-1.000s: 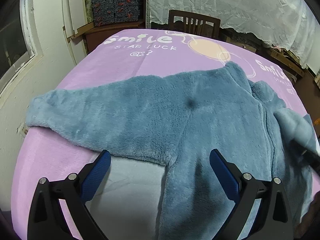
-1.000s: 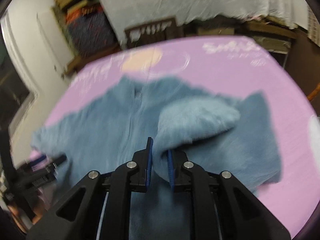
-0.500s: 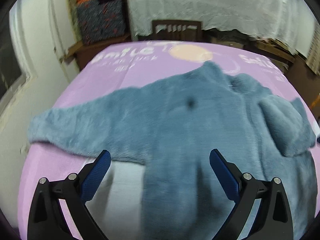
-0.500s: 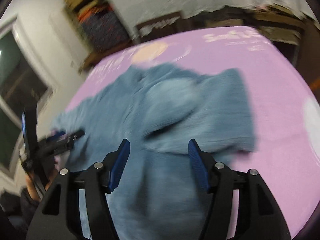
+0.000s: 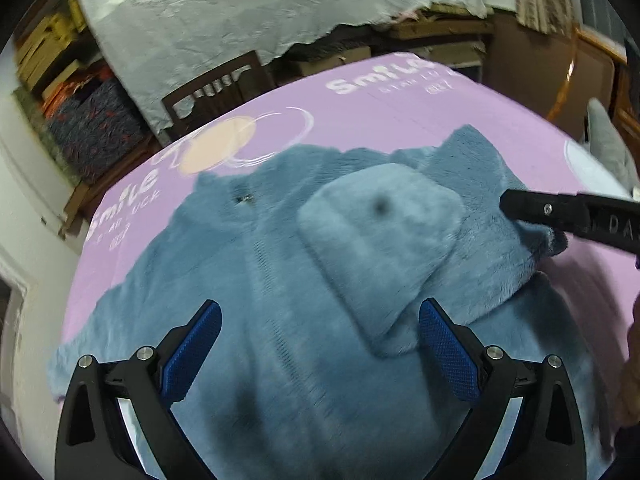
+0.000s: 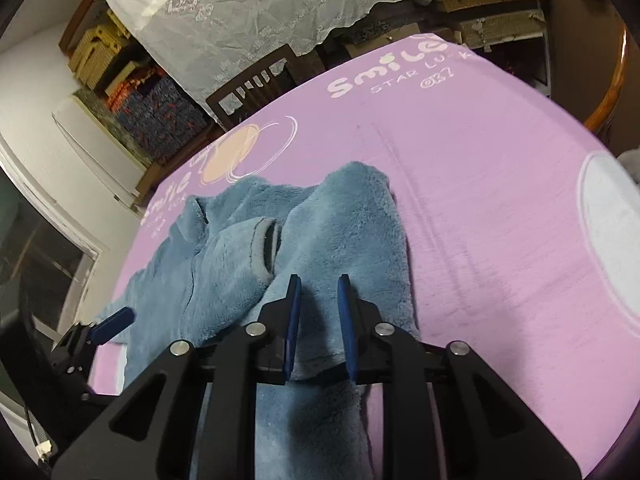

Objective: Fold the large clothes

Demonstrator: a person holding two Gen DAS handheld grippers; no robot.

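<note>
Now right gripper fingers pinch fleece jacket.

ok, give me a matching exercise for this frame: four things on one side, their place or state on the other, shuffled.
1. left gripper
2. right gripper
3. sleeve
4. wooden chair

a. folded across the chest of the fleece jacket
b. behind the far edge of the purple cloth
c. open, gripping nothing
d. shut on the jacket's side edge

Pairs: 1-c, 2-d, 3-a, 4-b. The right gripper's jaws have just been closing, with fleece between them.
</note>
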